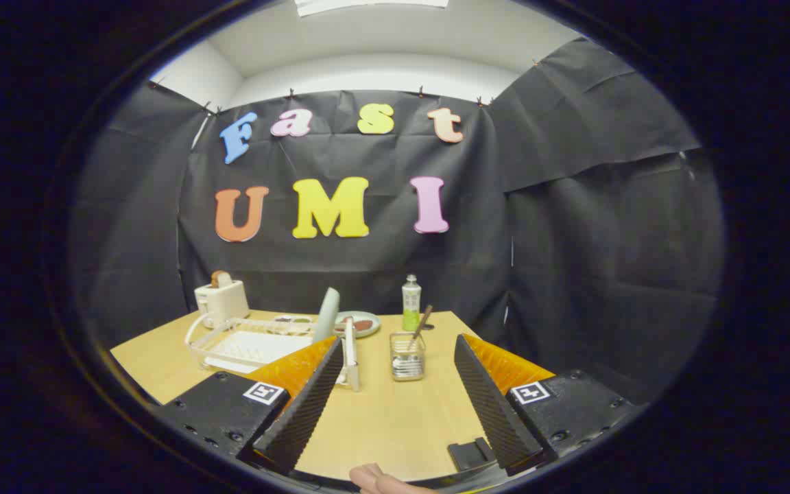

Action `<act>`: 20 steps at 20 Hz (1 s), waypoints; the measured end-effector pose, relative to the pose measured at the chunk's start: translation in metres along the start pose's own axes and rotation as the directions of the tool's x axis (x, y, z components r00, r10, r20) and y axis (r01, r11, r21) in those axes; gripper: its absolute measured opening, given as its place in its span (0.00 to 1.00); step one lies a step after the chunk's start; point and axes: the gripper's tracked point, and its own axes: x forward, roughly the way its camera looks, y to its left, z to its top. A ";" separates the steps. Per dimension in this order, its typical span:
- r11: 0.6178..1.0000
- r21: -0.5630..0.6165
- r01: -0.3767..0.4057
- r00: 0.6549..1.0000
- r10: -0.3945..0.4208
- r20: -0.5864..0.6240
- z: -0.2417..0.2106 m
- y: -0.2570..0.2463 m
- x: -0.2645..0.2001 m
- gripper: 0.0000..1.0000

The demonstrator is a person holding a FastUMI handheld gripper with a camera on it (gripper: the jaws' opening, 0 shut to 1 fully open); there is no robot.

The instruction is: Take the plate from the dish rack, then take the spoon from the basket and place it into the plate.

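Your wooden table spreads out ahead of you, light tan, running back to the black cloth wall of the booth. On it, beyond your left finger, sits the white dish rack, a wire frame over a white tray. A pale grey-green plate stands upright on edge at the rack's near right end, just past the tip of that finger.

Your gripper is spread wide, its two black ribbed fingers well apart with orange backing behind them, and nothing lies between them but bare tabletop. It holds nothing and touches nothing on the table.

At the far left of the table, behind the rack, a white toaster stands with a brown slice poking out of its top. Between the rack and the back wall lies a flat round plate with something reddish on it. To its right stands a small bottle with a white cap and a green lower half.

The basket, a small wire mesh holder, sits ahead of the gap between your fingers, nearer the right one, in front of the bottle. The spoon leans in it, its brown handle tilting up and to the right.

A fingertip of your hand shows at the near edge, below the fingers.
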 end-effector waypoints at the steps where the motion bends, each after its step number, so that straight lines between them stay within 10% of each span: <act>1: 1.000 -0.002 -0.006 1.000 0.006 0.001 0.009 0.009 -0.004 1.00; 20: 0.998 -0.017 -0.061 0.998 0.062 0.017 0.042 0.059 -0.045 1.00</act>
